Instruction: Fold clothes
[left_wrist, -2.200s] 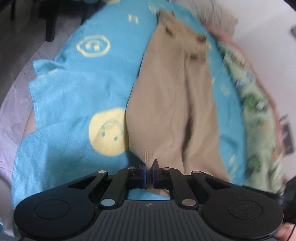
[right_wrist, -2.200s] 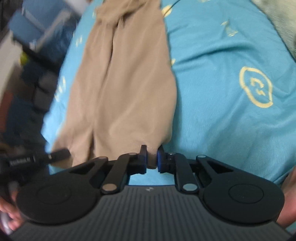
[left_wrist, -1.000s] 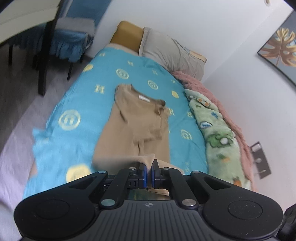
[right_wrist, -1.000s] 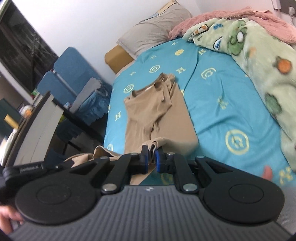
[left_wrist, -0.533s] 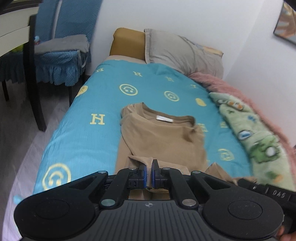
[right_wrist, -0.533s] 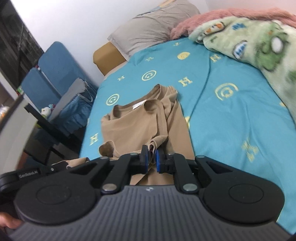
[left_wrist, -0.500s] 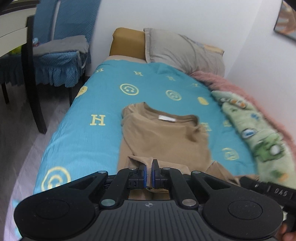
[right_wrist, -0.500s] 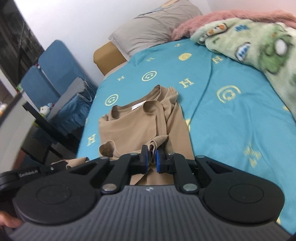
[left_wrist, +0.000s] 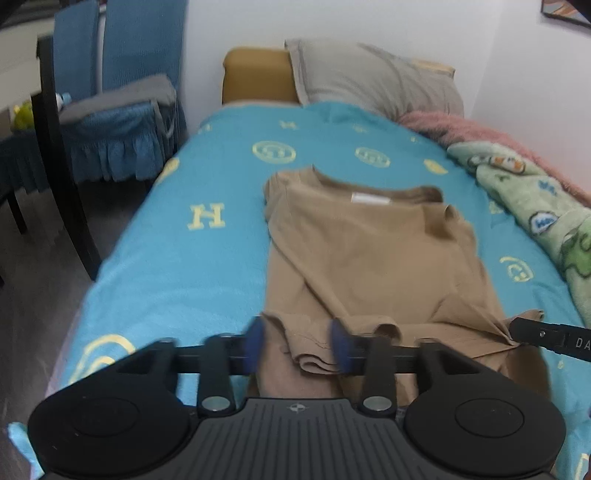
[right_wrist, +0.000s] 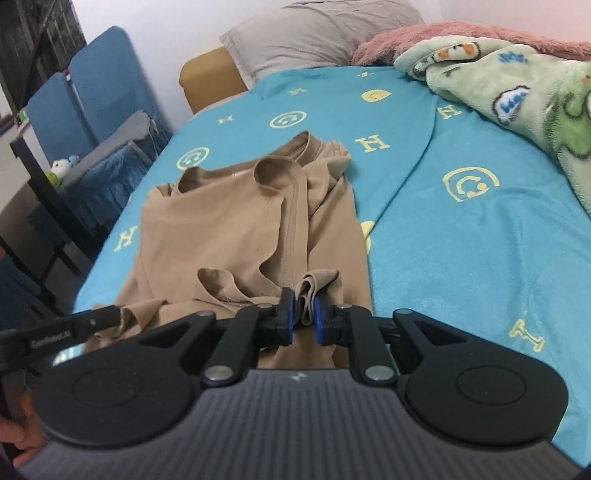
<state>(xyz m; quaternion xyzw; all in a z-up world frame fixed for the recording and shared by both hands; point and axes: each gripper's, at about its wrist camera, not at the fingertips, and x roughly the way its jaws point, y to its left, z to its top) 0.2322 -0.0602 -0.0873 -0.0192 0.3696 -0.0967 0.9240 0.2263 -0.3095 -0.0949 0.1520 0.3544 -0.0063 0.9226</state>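
Both grippers have come down and forward over the shirt since half a second ago, carrying its bottom hem up onto the body, and their clamped jaws have begun to part.

Nearest, the left gripper (left_wrist: 297, 345) is opening, its blue pads (left_wrist: 254, 345) standing clear on either side of the bunched hem, which lies between them untouched. The right gripper (right_wrist: 303, 319) is only starting to open; a fold of hem stands in its narrow gap, seemingly still brushed by the pads.

The tan shirt (left_wrist: 373, 258) lies on the teal bedspread (left_wrist: 192, 266), its long axis running straight away from both grippers toward the collar and the grey pillow (left_wrist: 373, 81) beyond. The doubled hem sits at the shirt's near end, directly under the fingertips, one corner per gripper, neither nearer. Backing straight off toward the near end looks the clean exit; any drag would likely pull the fold open.
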